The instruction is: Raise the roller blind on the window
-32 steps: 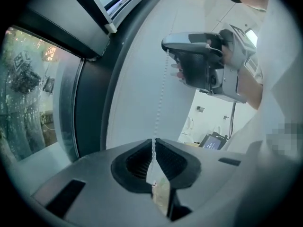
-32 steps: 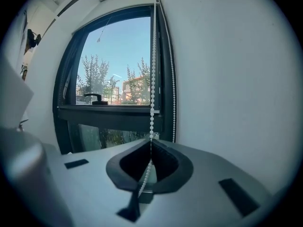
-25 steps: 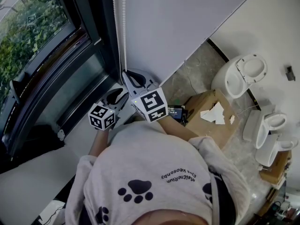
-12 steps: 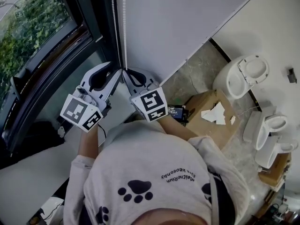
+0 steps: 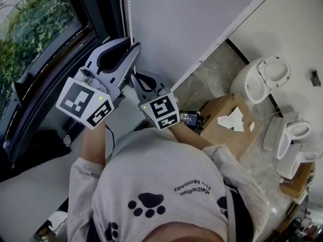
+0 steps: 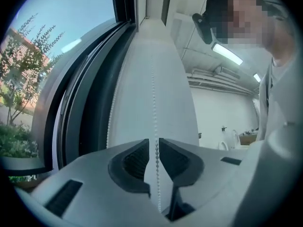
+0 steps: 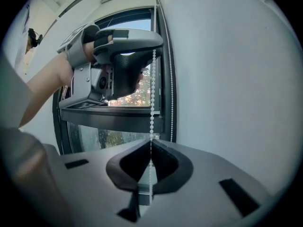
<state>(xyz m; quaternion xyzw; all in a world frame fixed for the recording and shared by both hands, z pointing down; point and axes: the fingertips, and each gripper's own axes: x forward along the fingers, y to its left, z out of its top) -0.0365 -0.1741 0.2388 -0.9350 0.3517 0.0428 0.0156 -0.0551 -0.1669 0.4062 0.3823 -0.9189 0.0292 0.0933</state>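
Right claw pinched tight on the bead chain hanging beside the dark window frame, left claw higher up, jaws just closing, narrowly apart around the same chain

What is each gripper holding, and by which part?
Right gripper: shut on the bead chain, low down. Left gripper: jaws have just been closing around the chain higher up, not gripping.

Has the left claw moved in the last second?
Yes. The left claw has risen along the bead chain, from beside the unmoved right claw to above it; its jaws have just been closing around the chain.
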